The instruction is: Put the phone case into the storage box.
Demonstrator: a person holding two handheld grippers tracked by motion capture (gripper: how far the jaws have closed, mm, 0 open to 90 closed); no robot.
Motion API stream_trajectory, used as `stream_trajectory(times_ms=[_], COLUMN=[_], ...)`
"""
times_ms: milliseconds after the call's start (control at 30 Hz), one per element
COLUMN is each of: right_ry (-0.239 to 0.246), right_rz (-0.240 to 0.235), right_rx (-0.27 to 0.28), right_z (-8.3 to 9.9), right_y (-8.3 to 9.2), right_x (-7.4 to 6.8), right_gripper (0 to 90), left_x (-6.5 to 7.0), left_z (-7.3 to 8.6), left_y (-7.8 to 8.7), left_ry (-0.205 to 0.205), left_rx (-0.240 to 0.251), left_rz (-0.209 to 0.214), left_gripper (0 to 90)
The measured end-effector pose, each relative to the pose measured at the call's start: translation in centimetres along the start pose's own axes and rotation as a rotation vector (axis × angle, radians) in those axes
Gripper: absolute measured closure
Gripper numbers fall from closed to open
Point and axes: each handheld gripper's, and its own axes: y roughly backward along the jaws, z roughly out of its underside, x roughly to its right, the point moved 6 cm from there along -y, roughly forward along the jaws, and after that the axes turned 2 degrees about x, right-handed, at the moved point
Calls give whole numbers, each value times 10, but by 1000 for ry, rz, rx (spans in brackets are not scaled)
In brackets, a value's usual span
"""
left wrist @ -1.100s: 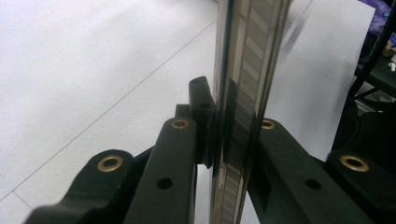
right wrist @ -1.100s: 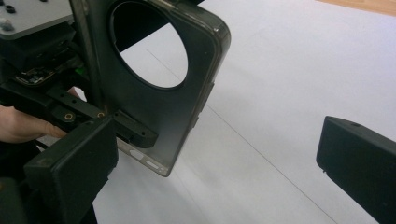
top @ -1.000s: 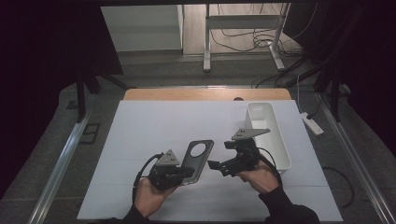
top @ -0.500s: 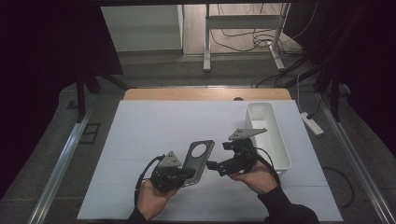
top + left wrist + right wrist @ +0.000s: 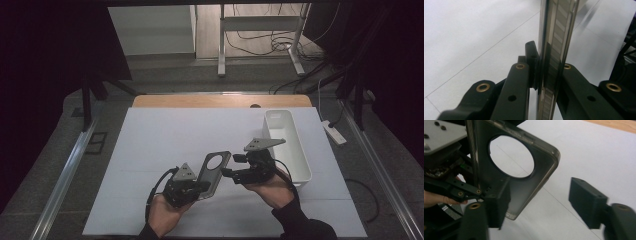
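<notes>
Smoky translucent plastic phone case with a round camera hole [image 5: 213, 172], low in the frame's centre above the white table [image 5: 165, 140], sits clamped in my left tongs [image 5: 192, 186] while my right tongs [image 5: 541, 202], just closing, straddle its corner untouched, so a skewed bite could twist it loose.

- A dark see-through phone case [image 5: 524, 167] with a round hole stands tilted over the white table [image 5: 584, 152].
- The left gripper [image 5: 466, 188] clamps the case's lower left edge.
- The right gripper [image 5: 541, 202] has just been closing; its left pad is at the case's bottom edge, its right pad well clear of it.
</notes>
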Motion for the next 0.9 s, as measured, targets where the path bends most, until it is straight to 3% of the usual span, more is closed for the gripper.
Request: stream_trajectory(times_ms=[300, 400, 567, 900], right_ry=[-25, -25, -65, -97], right_rz=[15, 27, 14, 22], right_rx=[16, 18, 28, 67], right_z=[-1, 0, 1, -2], right_y=[2, 2, 1, 4], right_x=[3, 3, 4, 6], right_gripper=[611, 635, 695, 753], left_x=[0, 0, 0, 2], left_z=[0, -1, -1, -1], left_y=[0, 0, -1, -1], left_ry=[3, 1, 4, -2], left_rx=[0, -1, -1, -2], left_rz=[-23, -28, -43, -28], left_gripper=[850, 850, 850, 850])
